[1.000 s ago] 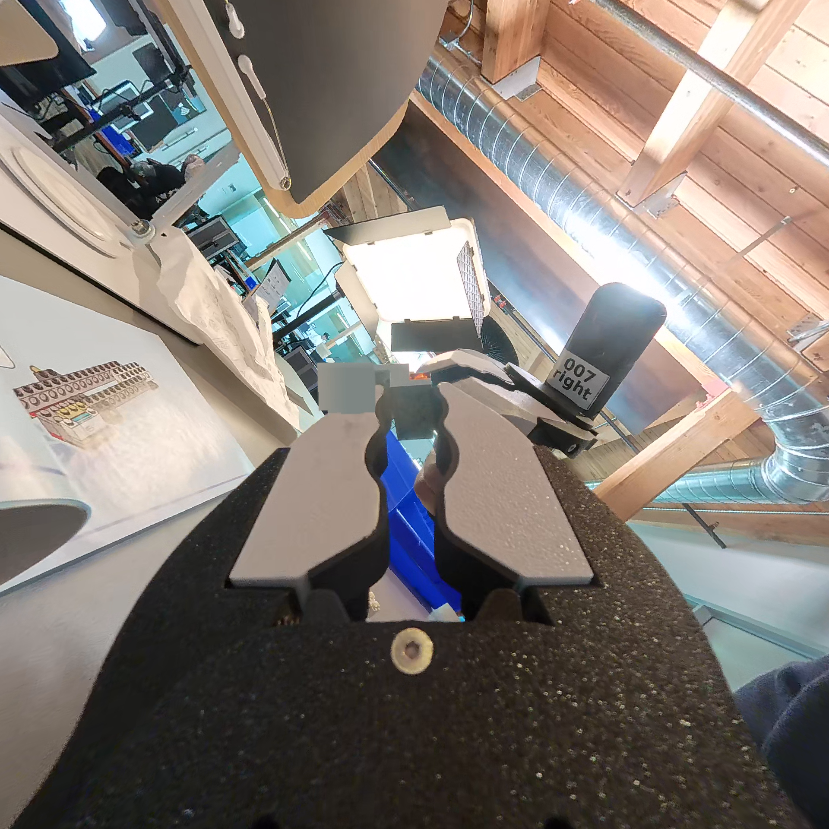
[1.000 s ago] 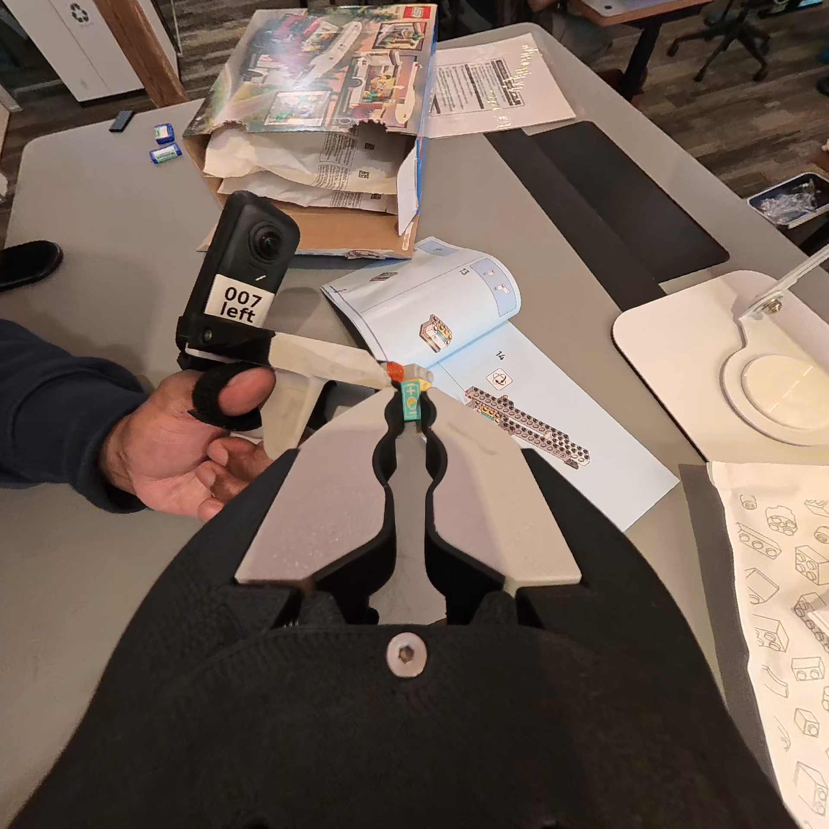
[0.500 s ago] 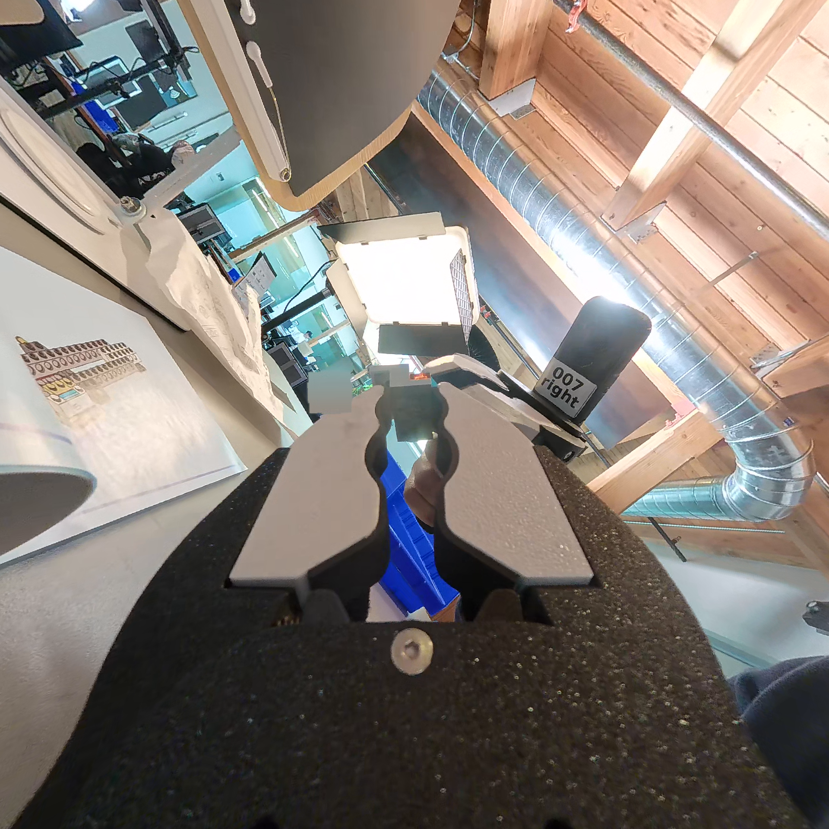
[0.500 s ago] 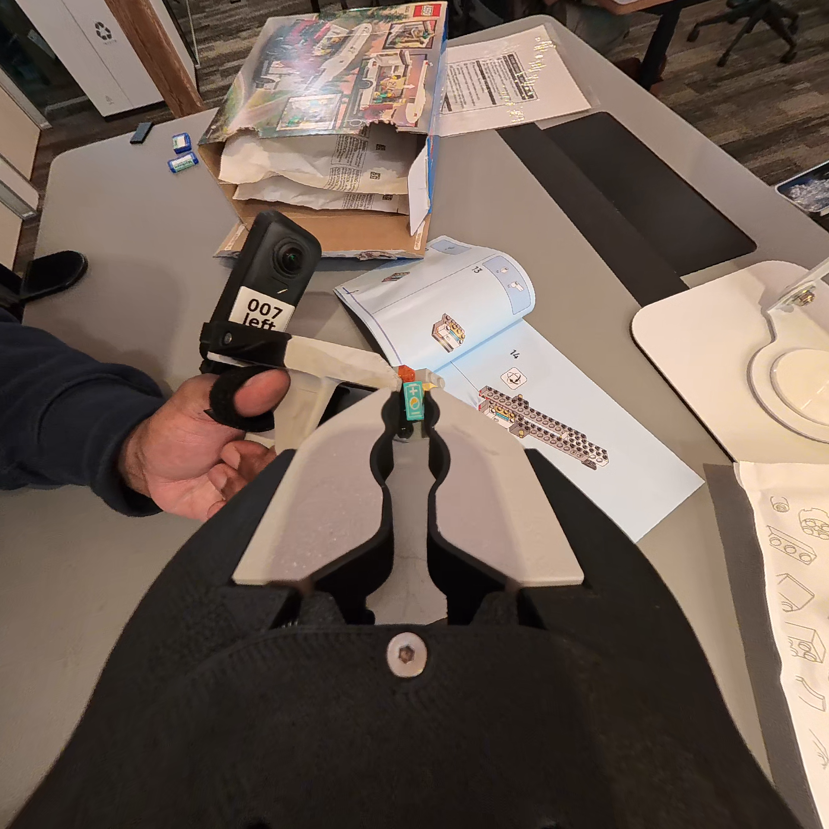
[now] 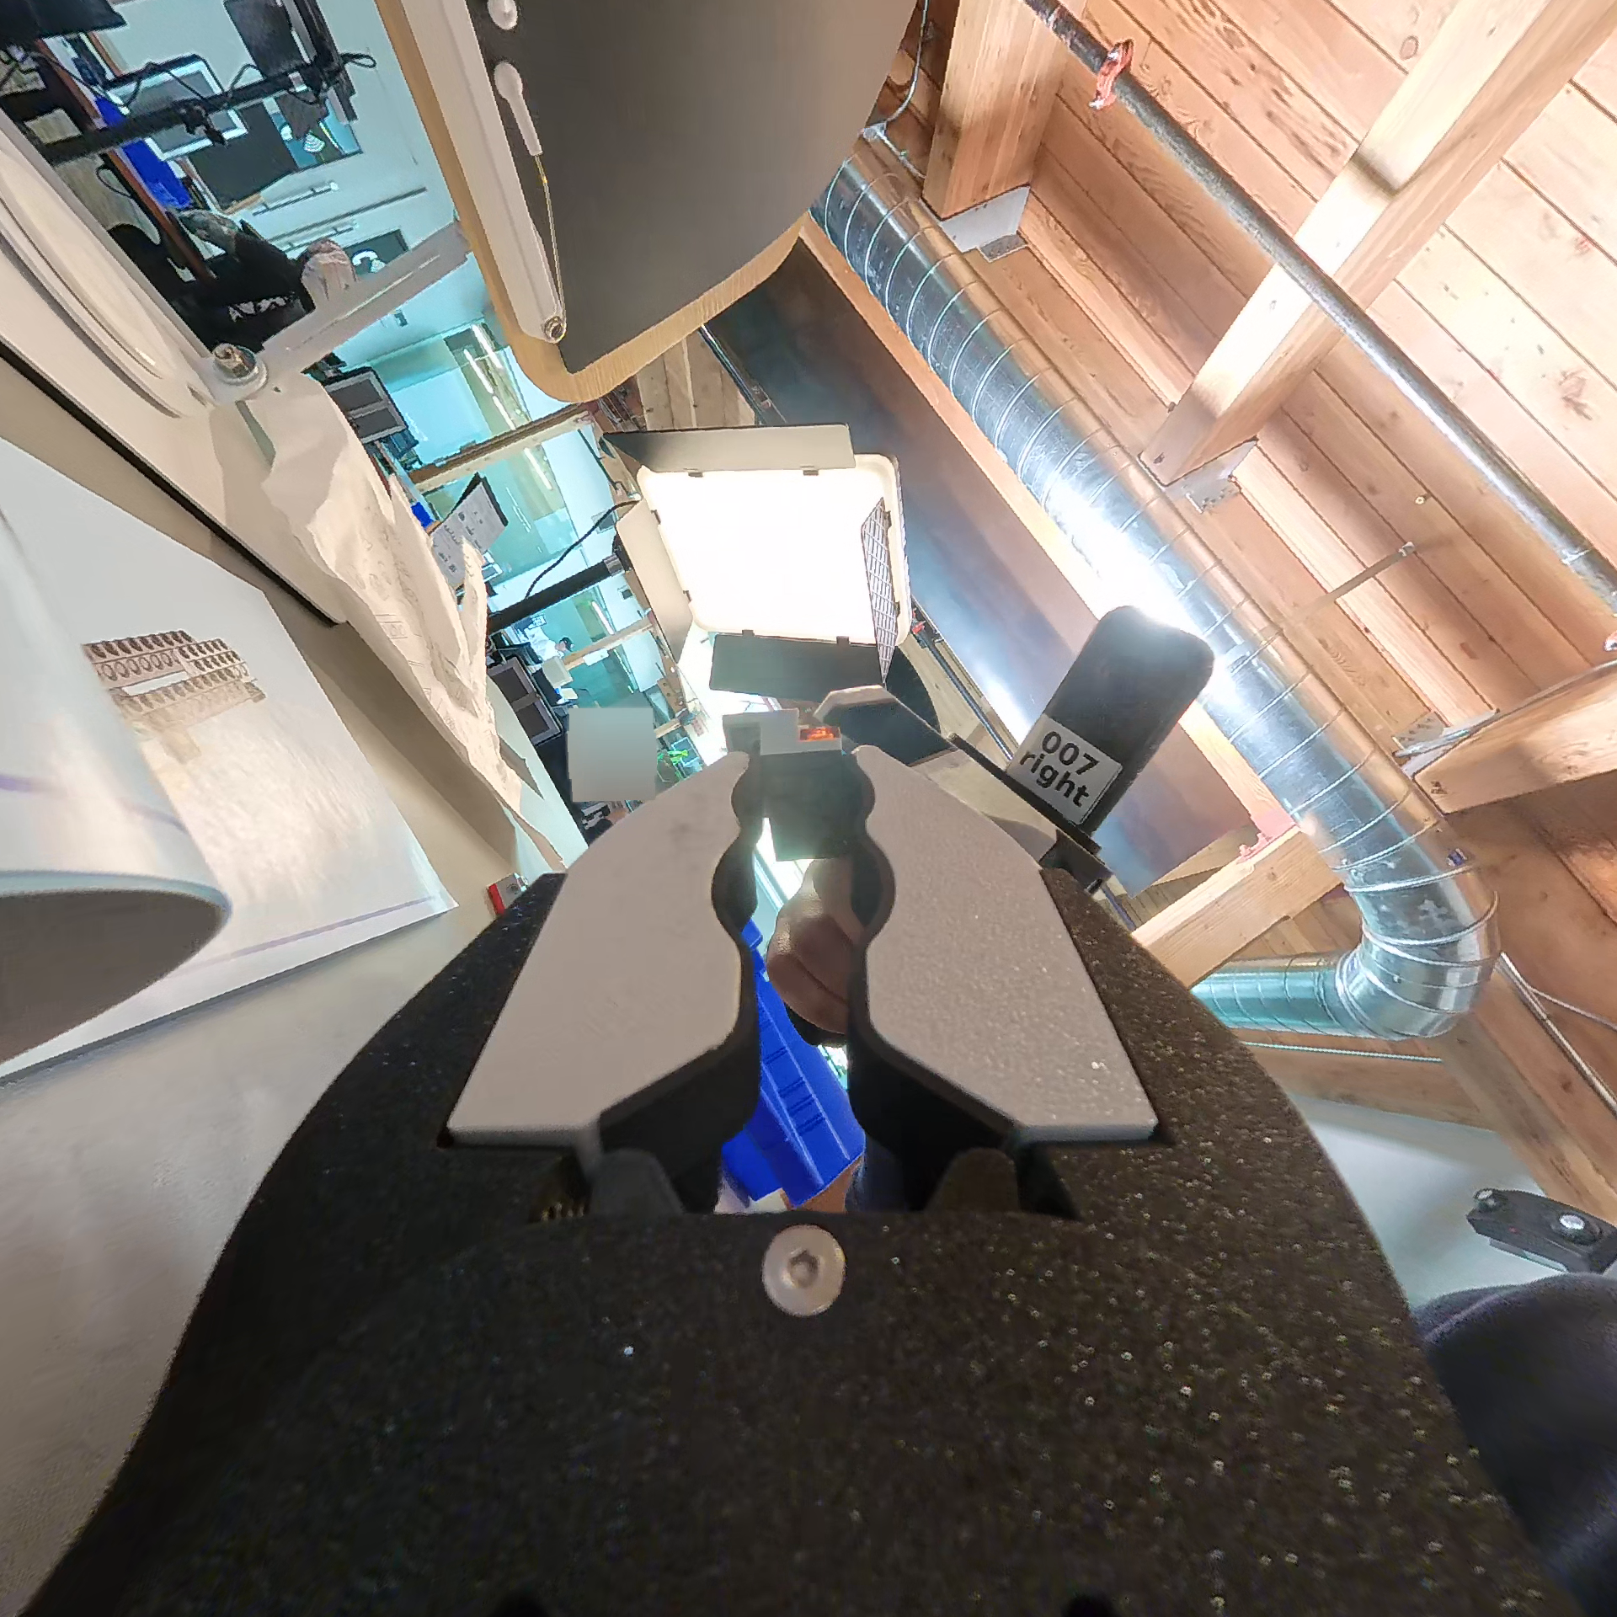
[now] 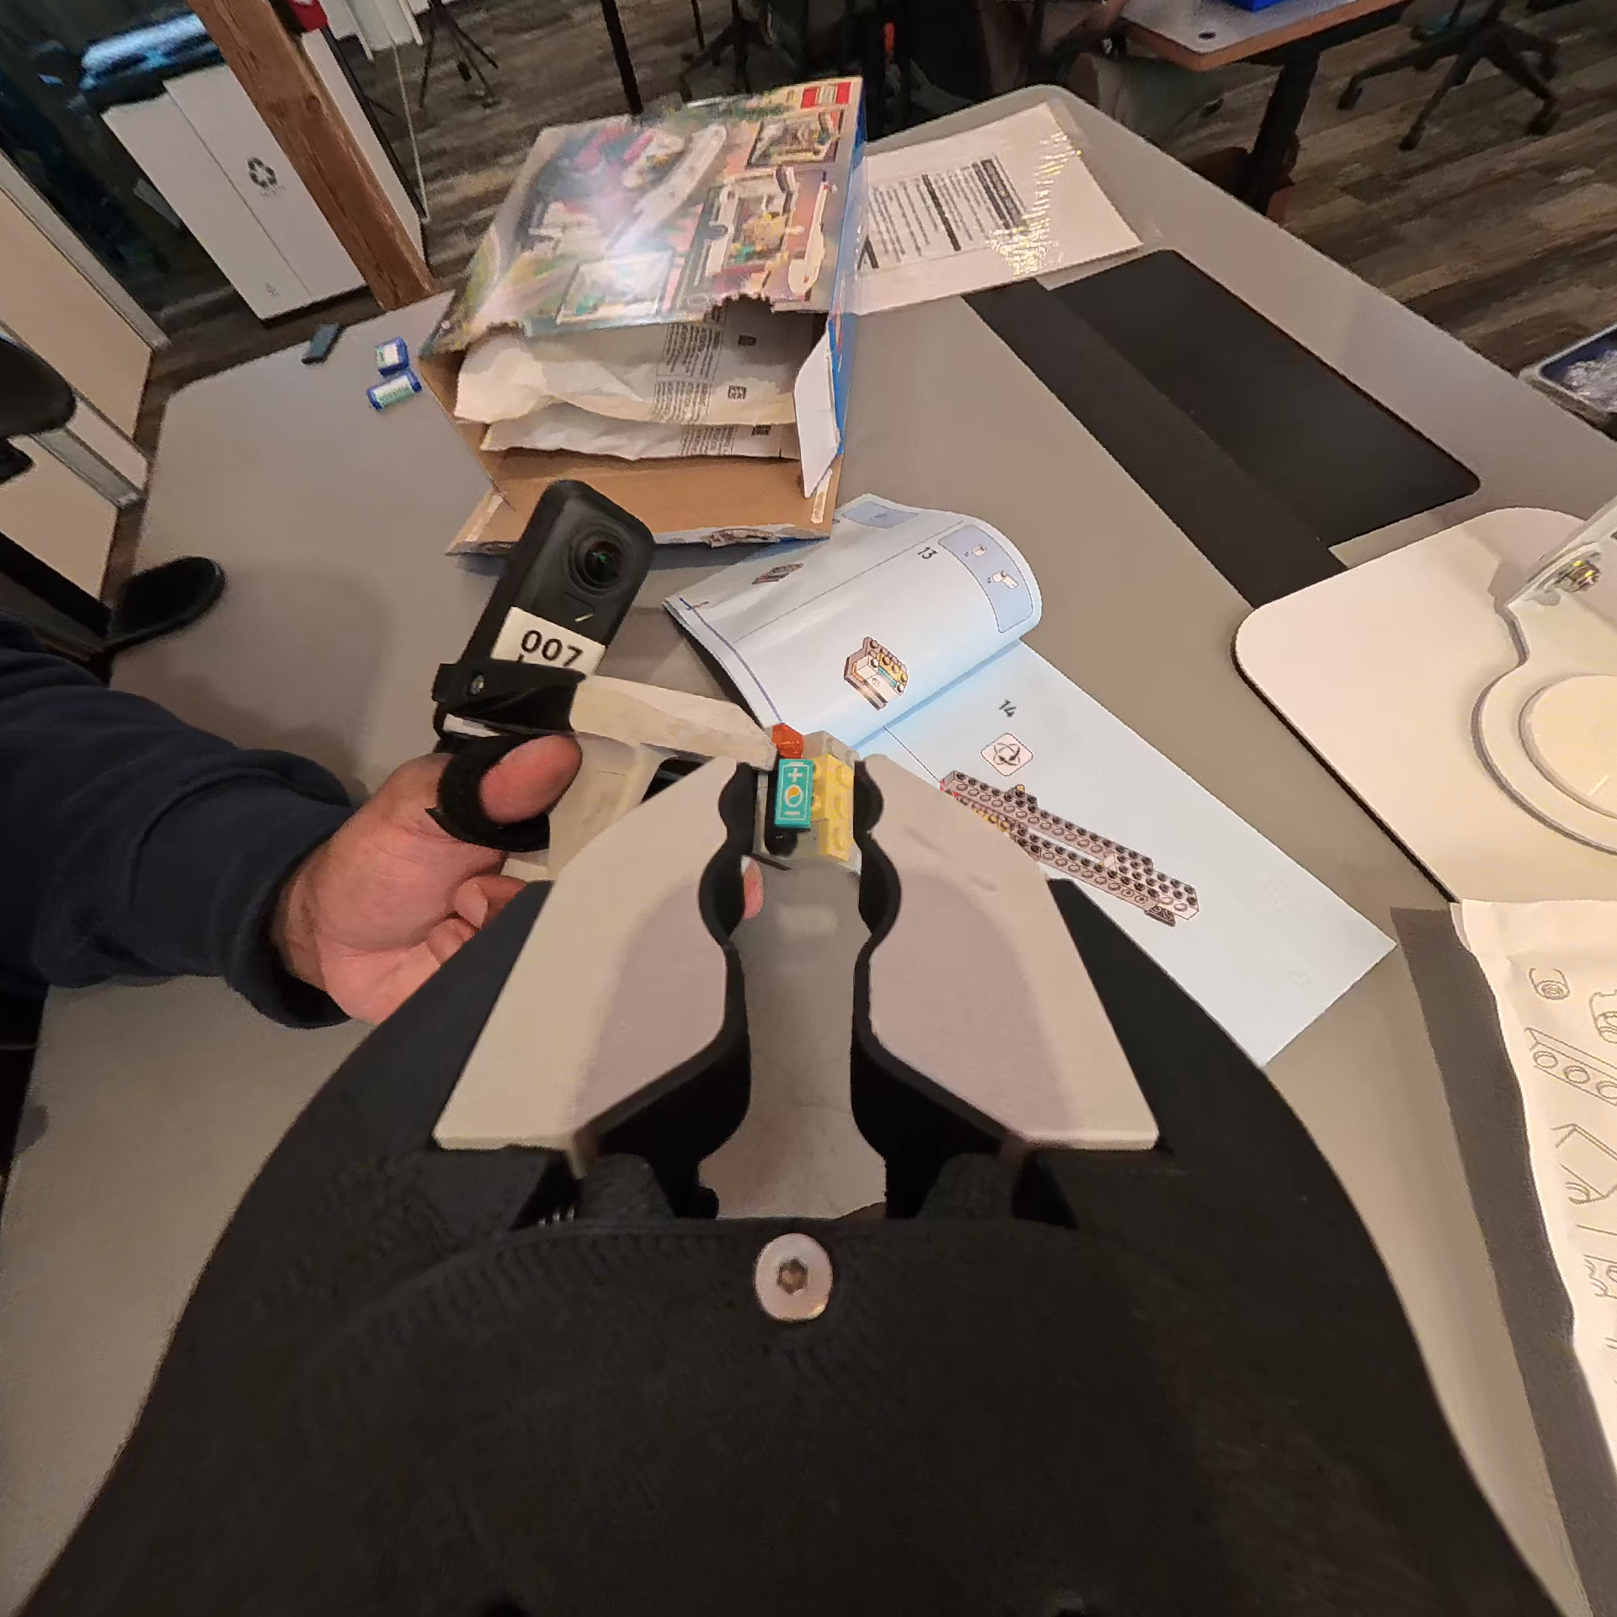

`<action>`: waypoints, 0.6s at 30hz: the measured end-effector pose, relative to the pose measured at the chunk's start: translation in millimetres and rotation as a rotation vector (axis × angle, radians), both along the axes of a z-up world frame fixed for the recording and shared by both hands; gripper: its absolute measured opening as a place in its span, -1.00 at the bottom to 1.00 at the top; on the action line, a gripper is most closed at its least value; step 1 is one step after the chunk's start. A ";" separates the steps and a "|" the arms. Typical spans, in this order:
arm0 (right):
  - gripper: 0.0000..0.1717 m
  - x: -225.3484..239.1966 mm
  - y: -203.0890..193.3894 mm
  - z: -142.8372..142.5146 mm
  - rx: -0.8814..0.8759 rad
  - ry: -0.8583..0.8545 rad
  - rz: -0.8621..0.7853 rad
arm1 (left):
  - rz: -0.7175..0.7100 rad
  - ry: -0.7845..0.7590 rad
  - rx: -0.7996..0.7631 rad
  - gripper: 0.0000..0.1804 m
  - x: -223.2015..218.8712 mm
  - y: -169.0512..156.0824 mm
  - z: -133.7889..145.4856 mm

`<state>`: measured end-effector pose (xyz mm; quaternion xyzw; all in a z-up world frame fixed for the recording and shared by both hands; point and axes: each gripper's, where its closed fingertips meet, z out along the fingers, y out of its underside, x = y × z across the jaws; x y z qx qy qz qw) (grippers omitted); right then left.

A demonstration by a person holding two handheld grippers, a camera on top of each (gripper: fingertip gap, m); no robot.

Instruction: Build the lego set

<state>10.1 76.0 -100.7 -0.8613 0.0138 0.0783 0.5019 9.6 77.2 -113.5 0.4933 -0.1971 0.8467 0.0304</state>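
One teal tile (image 6: pixel 793 792), right-view only

Grey table (image 6: pixel 262 455), torn box (image 6: pixel 665 289), open booklet (image 6: pixel 962 700), black mat (image 6: pixel 1225 411), white pad (image 6: pixel 1365 665)

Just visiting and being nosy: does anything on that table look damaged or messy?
Yes: the cardboard box at the back is torn open along a ragged edge, with paper bags spilling out of it. The open instruction booklet lies flat and looks undamaged.
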 end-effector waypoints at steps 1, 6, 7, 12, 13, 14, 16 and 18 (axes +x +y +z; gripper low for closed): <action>-0.74 1.1 -1.1 0.2 0.000 0.015 -0.002 | 0.000 -0.001 -0.002 -0.82 -0.1 0.5 0.1; -0.74 3.7 -2.5 -6.5 -0.023 0.042 -0.006 | -0.009 -0.010 0.014 -0.82 -0.5 -2.6 1.4; -0.74 3.5 -2.7 -7.8 -0.028 0.041 -0.004 | -0.011 -0.012 0.016 -0.82 -0.6 -3.3 1.6; -0.75 4.4 -2.5 -8.4 -0.024 0.047 -0.003 | -0.015 -0.008 0.011 -0.82 -0.1 -3.3 0.9; -0.75 4.5 -2.4 -8.5 -0.022 0.050 -0.003 | -0.017 -0.007 0.010 -0.82 -0.1 -3.6 0.7; -0.75 4.7 -2.3 -8.7 -0.021 0.053 -0.003 | -0.019 -0.006 0.008 -0.82 -0.1 -4.1 0.5; -0.75 5.5 -2.0 -9.0 -0.020 0.056 -0.006 | -0.020 -0.003 0.006 -0.82 0.1 -4.1 0.2; -0.75 4.9 -2.0 -8.8 -0.021 0.054 -0.004 | -0.021 -0.003 0.003 -0.82 0.1 -3.9 0.1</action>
